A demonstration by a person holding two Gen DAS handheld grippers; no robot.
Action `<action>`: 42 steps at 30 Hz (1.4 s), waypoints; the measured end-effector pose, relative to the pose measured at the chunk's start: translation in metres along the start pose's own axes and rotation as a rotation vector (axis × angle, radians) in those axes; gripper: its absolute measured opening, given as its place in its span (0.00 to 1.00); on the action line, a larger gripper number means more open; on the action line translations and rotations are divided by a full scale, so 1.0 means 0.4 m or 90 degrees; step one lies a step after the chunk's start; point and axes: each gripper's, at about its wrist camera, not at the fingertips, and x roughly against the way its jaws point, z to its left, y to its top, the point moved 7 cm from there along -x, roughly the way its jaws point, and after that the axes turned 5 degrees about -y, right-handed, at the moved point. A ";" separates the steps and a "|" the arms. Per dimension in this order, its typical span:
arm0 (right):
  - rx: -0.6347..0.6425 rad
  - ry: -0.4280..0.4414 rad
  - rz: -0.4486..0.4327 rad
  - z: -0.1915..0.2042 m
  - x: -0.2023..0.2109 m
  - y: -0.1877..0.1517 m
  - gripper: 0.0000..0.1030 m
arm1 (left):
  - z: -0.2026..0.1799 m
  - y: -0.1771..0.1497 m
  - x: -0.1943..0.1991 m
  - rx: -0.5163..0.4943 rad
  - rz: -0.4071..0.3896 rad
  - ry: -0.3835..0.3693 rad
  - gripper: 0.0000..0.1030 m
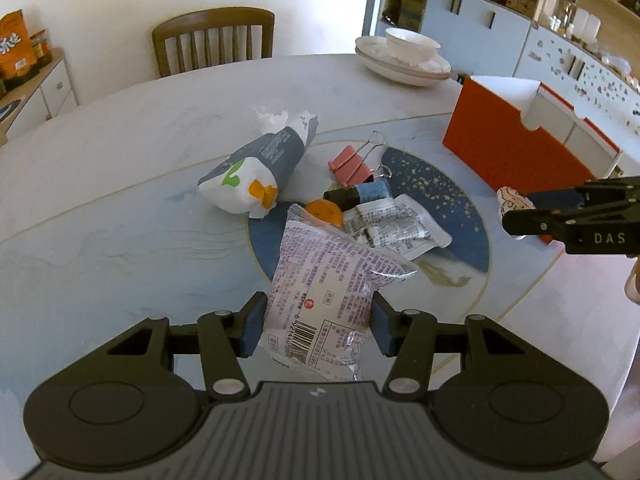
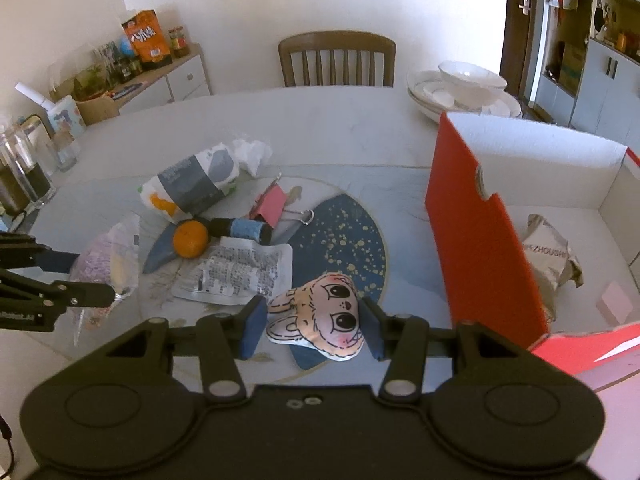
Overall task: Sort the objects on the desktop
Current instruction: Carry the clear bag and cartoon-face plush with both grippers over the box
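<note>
My left gripper (image 1: 318,326) is shut on a purple-printed snack packet (image 1: 332,280), held above the table; the packet also shows in the right wrist view (image 2: 108,268). My right gripper (image 2: 314,330) is shut on a small plush rabbit face (image 2: 320,320), which also shows in the left wrist view (image 1: 512,200) beside the red box (image 1: 516,152). On the table lie a grey-and-white bag (image 1: 256,168), an orange (image 2: 191,239), a blue-labelled small bottle (image 1: 360,194), pink binder clips (image 1: 350,164) and a white sachet (image 1: 396,224).
The open red box (image 2: 476,240) stands at the right and holds a crumpled silver packet (image 2: 548,256). Stacked white bowls and plates (image 1: 404,56) sit at the table's far edge. A wooden chair (image 1: 214,40) stands behind the table. Glass jars (image 2: 24,168) stand at the left.
</note>
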 end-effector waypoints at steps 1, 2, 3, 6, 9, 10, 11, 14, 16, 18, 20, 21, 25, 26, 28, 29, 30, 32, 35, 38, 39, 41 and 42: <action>0.000 0.005 -0.005 0.001 0.010 0.003 0.48 | -0.006 0.002 0.006 0.003 -0.002 -0.002 0.51; -0.001 0.009 -0.009 0.000 0.021 0.006 0.48 | -0.012 0.005 0.012 0.006 -0.005 -0.003 0.51; -0.001 0.012 -0.014 -0.001 0.032 0.010 0.48 | -0.017 0.009 0.019 0.007 -0.008 -0.004 0.51; -0.002 0.020 -0.029 -0.006 0.064 0.026 0.48 | -0.034 0.024 0.037 0.013 -0.017 -0.009 0.51; 0.006 0.022 -0.045 -0.015 0.095 0.042 0.48 | -0.053 0.042 0.054 0.021 -0.027 -0.016 0.51; 0.009 0.021 -0.051 -0.019 0.104 0.047 0.48 | -0.061 0.048 0.058 0.021 -0.029 -0.017 0.51; 0.011 0.022 -0.057 -0.024 0.115 0.053 0.48 | -0.071 0.055 0.062 0.021 -0.032 -0.019 0.51; 0.014 0.022 -0.074 -0.044 0.145 0.069 0.48 | -0.101 0.074 0.074 0.023 -0.038 -0.027 0.51; 0.014 0.021 -0.086 -0.062 0.165 0.080 0.48 | -0.121 0.088 0.082 0.023 -0.042 -0.030 0.51; 0.014 0.017 -0.100 -0.082 0.184 0.092 0.48 | -0.141 0.103 0.089 0.020 -0.047 -0.032 0.51; 0.014 0.012 -0.113 -0.105 0.200 0.102 0.48 | -0.164 0.117 0.094 0.017 -0.053 -0.034 0.51; 0.013 0.010 -0.118 -0.118 0.206 0.105 0.48 | -0.175 0.124 0.094 0.015 -0.056 -0.036 0.51; 0.014 0.000 -0.131 -0.168 0.220 0.118 0.48 | -0.224 0.148 0.087 0.003 -0.063 -0.038 0.51; 0.014 -0.001 -0.132 -0.181 0.222 0.119 0.48 | -0.236 0.154 0.084 0.000 -0.064 -0.039 0.51; 0.011 -0.007 -0.133 -0.209 0.222 0.119 0.48 | -0.258 0.166 0.076 -0.004 -0.065 -0.039 0.51; 0.009 -0.009 -0.132 -0.223 0.221 0.118 0.48 | -0.269 0.172 0.072 -0.006 -0.065 -0.039 0.51; 0.006 -0.011 -0.132 -0.238 0.221 0.118 0.48 | -0.279 0.176 0.069 -0.007 -0.065 -0.039 0.51; 0.002 -0.014 -0.131 -0.265 0.219 0.117 0.48 | -0.300 0.187 0.063 -0.009 -0.066 -0.038 0.51; 0.000 -0.021 -0.131 -0.306 0.216 0.117 0.48 | -0.332 0.207 0.052 -0.017 -0.068 -0.038 0.51; -0.001 -0.027 -0.134 -0.348 0.219 0.116 0.48 | -0.370 0.228 0.042 -0.031 -0.071 -0.036 0.51; -0.002 -0.029 -0.135 -0.365 0.220 0.115 0.48 | -0.384 0.236 0.038 -0.035 -0.072 -0.036 0.51; -0.005 -0.032 -0.136 -0.395 0.218 0.116 0.48 | -0.413 0.252 0.027 -0.043 -0.072 -0.038 0.51; -0.006 -0.033 -0.136 -0.409 0.217 0.116 0.48 | -0.428 0.260 0.021 -0.047 -0.071 -0.040 0.51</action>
